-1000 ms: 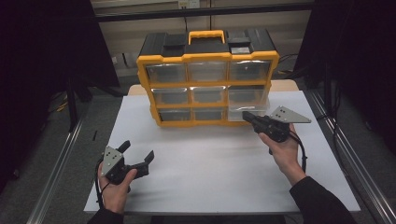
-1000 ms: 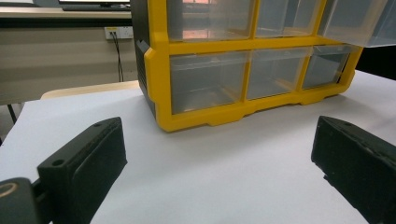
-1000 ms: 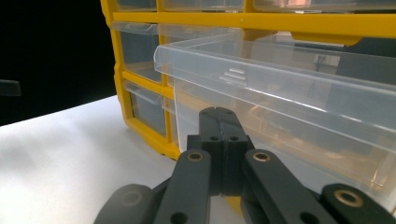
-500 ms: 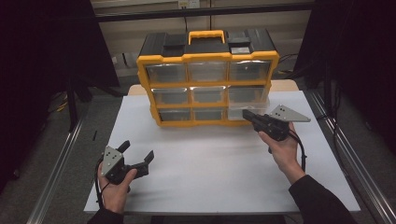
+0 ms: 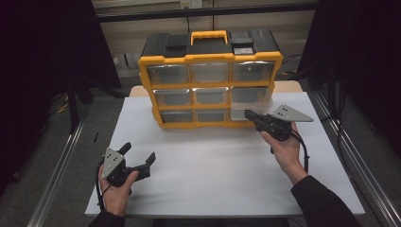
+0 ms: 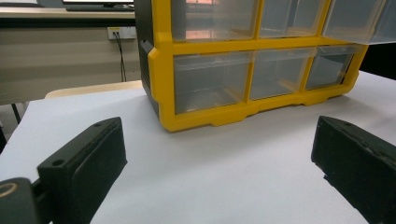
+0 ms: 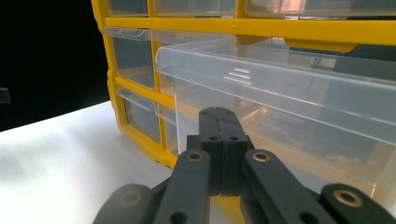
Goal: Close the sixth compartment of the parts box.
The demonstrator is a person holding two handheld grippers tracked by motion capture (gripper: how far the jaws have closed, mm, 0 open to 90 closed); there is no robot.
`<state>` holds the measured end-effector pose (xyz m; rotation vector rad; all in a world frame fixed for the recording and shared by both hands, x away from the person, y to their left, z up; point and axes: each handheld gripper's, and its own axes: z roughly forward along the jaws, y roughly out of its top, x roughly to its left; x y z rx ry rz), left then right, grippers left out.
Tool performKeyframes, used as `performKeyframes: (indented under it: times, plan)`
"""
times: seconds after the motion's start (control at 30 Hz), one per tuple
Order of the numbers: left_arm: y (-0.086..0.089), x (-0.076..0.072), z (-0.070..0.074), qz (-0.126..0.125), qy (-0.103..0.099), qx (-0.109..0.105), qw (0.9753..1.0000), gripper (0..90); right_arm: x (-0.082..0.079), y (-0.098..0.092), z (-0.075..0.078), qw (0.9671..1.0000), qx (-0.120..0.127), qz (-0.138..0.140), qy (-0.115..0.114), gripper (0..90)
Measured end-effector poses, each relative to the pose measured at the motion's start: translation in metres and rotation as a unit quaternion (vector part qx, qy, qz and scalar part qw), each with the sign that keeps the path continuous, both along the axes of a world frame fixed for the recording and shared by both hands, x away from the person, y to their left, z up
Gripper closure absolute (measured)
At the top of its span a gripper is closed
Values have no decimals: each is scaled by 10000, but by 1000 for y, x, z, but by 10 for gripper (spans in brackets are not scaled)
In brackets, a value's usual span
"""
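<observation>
A yellow and black organizer [image 5: 210, 61] with clear drawers stands at the back of the white table [image 5: 213, 165]. Its middle right drawer [image 5: 253, 96] is pulled out part way, and the lower right drawer [image 5: 239, 115] also sticks out a little. My right gripper [image 5: 248, 115] is shut, with its tips against the front of the lower right drawer [image 7: 187, 121], under the pulled-out drawer [image 7: 280, 88]. I see nothing between its jaws. My left gripper [image 5: 139, 152] rests open near the front left of the table, facing the organizer [image 6: 243, 70]; its fingers [image 6: 84, 163] hold nothing.
Metal rails [image 5: 56, 184] run along both sides of the table. A beige wall panel with an outlet [image 6: 114, 32] lies behind the organizer. The white surface between the two grippers is bare.
</observation>
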<state>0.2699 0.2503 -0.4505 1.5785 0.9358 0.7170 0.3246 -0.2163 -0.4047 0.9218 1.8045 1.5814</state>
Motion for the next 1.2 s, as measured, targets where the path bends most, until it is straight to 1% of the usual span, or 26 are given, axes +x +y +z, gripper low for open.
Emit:
performKeyframes:
  times: [0.03, 0.07, 0.17, 0.2, 0.37, 0.43, 0.53, 0.6, 0.63, 0.7, 0.9, 0.97, 1.2]
  plan:
    - [0, 0, 0, -12, 15, 41, 10000, 31, 0, 0, 0, 10000, 10, 6, -2, 900]
    - [0, 0, 0, -8, 24, 9, 10000, 31, 1, 1, 0, 10000, 21, 5, 0, 900]
    - [0, 0, 0, 5, 34, 6, 10000, 31, 1, 1, 0, 10000, 32, -11, 24, 900]
    - [0, 0, 0, 9, 34, -29, 10000, 31, 2, 1, 0, 10000, 58, 12, 25, 900]
    - [0, 0, 0, -2, 27, -28, 10000, 31, 2, 1, 0, 10000, 53, -7, 41, 900]
    - [0, 0, 0, -5, 30, -2, 10000, 31, 3, 2, -1, 10000, 48, 37, 16, 900]
    - [0, 0, 0, -6, 35, -39, 10000, 31, 4, 2, -1, 10000, 26, 1, 21, 900]
    - [0, 0, 0, -12, 27, 2, 10000, 31, 5, 2, -1, 10000, 47, -31, 43, 900]
    - [-1, 0, 0, -41, 12, -51, 10000, 31, 5, 1, -1, 10000, 43, -38, 27, 900]
    - [0, -1, 0, -27, 11, -37, 10000, 31, 7, 1, -1, 9999, 69, -80, 27, 900]
    - [0, 0, 0, -31, 11, -26, 10000, 31, 9, 1, -1, 9999, 90, -87, 24, 900]
    - [-1, 0, 0, -47, 19, -59, 10000, 31, 10, 1, -1, 9999, 90, -79, 9, 900]
    - [0, 0, 0, -44, 23, -27, 10000, 31, 11, 0, -1, 9999, 105, -114, 1, 900]
